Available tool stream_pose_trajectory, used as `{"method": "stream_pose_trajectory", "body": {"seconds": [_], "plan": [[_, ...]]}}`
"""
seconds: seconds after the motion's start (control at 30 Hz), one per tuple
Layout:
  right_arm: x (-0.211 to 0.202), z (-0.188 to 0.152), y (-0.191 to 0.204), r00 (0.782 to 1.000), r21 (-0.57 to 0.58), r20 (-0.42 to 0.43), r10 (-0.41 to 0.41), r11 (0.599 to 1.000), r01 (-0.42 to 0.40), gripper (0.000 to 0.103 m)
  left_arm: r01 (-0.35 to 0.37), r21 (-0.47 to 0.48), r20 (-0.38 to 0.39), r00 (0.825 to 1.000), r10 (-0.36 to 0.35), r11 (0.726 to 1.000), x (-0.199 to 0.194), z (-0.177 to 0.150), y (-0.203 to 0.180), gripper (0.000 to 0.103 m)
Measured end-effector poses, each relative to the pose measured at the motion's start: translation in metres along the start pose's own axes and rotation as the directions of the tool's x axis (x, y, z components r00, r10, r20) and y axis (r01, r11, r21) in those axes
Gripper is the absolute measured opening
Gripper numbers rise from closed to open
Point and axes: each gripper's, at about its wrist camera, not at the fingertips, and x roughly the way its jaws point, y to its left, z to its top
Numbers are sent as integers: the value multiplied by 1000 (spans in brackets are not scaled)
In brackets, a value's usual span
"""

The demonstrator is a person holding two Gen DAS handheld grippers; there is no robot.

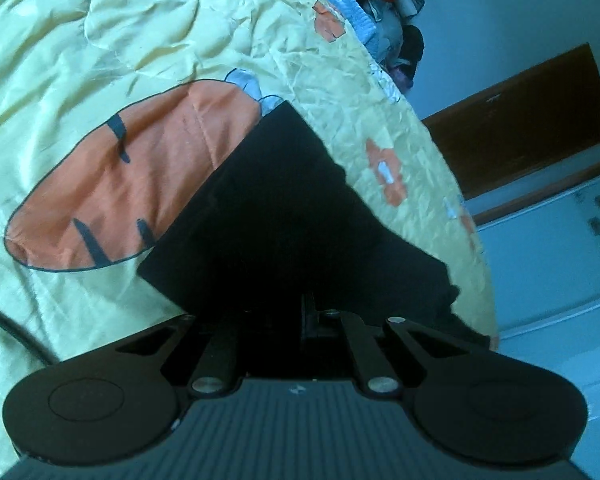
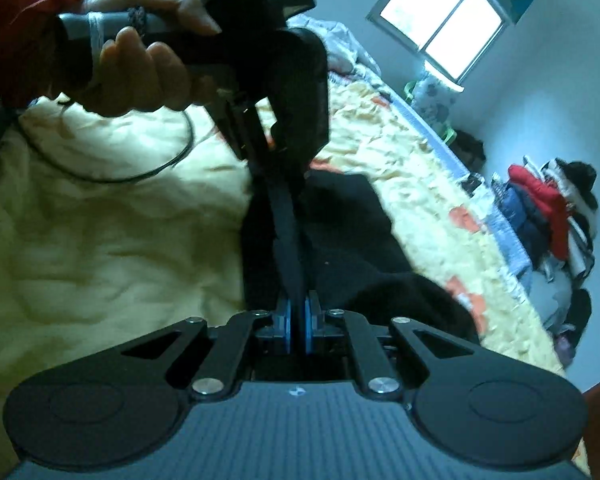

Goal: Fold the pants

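Pants (image 1: 292, 216) — black, on the yellow quilt (image 1: 100, 40) — are pinched in both my grippers, left (image 1: 309, 312) & right (image 2: 298, 316), jaws clamped on fabric.

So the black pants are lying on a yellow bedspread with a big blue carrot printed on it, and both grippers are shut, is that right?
Not quite: the carrot is orange, not blue, as the left wrist view shows. The rest holds: the black pants lie on the yellow bedspread, and the left gripper and right gripper are both shut, each on pants fabric.
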Motion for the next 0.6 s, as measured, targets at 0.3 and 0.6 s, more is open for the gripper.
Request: {"method": "stream_pose_trajectory", "body": {"seconds": [0.3, 0.6], "plan": [[13, -8, 13, 999, 100, -31, -25, 995, 28, 10, -144, 196, 103, 987, 126, 970, -6, -20, -17, 34], [-70, -50, -16, 991, 354, -44, -126, 926, 134, 30, -188, 190, 124, 978, 167, 963, -33, -28, -15, 38]]}}
